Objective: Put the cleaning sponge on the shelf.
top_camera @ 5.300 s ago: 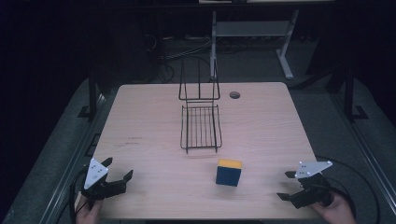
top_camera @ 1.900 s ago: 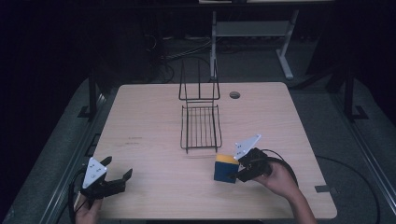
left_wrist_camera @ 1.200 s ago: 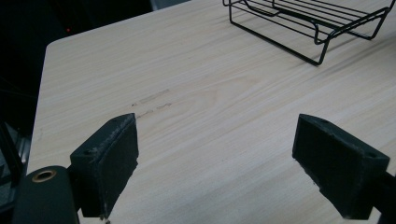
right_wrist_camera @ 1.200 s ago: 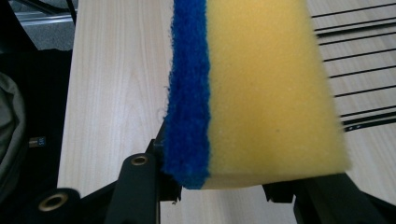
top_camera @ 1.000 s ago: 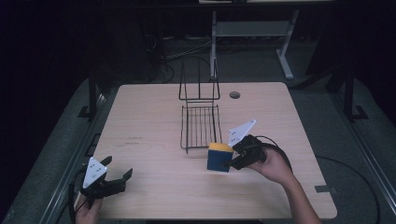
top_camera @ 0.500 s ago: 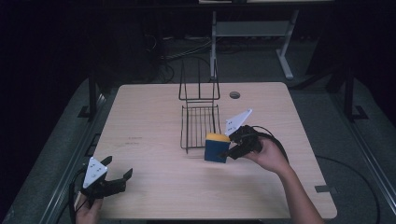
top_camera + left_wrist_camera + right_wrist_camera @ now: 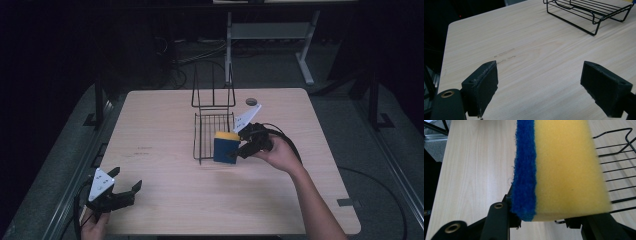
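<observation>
over the wire rack's (image 7: 212, 131) near edge, r gripper (image 7: 239, 150) clamps the sponge (image 7: 226, 147); l gripper (image 7: 129, 192) wide open, nothing in it.

In the right gripper view the sponge (image 7: 559, 167) runs off the top edge and hides much of the wire rack (image 7: 619, 170), whose right side is cropped. In the left gripper view the rack's far end is cut off.
</observation>
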Action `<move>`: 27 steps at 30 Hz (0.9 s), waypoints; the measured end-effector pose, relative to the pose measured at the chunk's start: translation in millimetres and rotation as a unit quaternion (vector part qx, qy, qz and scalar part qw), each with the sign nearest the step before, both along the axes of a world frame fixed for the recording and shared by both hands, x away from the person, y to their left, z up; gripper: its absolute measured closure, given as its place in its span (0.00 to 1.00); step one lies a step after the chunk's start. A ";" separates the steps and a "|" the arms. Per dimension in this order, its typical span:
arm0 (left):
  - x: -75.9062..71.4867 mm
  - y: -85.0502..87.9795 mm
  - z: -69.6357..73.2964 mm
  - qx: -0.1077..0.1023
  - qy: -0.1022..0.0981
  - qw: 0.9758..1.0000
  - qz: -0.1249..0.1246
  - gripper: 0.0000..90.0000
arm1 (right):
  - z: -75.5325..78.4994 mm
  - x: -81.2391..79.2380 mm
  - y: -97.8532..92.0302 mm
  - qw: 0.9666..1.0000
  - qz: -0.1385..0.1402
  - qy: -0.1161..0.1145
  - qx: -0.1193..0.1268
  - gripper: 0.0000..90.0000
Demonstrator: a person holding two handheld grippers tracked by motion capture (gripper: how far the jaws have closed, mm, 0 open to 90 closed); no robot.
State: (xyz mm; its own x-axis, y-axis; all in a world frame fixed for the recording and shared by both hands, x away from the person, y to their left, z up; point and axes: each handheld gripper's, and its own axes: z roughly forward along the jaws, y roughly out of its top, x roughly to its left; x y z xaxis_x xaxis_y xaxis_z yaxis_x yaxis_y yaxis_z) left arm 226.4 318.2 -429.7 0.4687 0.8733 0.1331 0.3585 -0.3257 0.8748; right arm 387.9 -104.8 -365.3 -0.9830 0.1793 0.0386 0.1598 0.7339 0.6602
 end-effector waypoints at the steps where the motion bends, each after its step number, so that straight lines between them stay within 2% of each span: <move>1: 0.1 -0.1 -0.1 -0.001 0.000 1.000 0.000 0.15 | 0.1 1.6 0.8 1.000 -0.001 0.001 -0.002 0.63; 8: 0.1 0.1 0.0 0.000 0.000 1.000 0.000 0.15 | 1.3 13.6 1.8 1.000 -0.007 0.000 -0.003 0.63; 14: 0.3 0.8 0.4 0.000 0.001 1.000 0.002 0.15 | 5.1 24.7 5.0 1.000 -0.009 0.007 0.000 0.63; 17: 0.7 1.4 0.3 -0.001 0.002 1.000 0.003 0.15 | 4.7 31.5 6.1 1.000 -0.007 0.003 0.002 0.63; 21: 1.5 1.1 0.2 0.000 0.002 1.000 0.002 0.15 | 2.6 39.8 4.8 1.000 -0.012 0.014 0.003 0.63; 27: 2.6 0.8 -0.3 -0.002 0.001 1.000 0.003 0.15 | 1.1 50.6 6.0 1.000 -0.013 0.015 0.005 0.63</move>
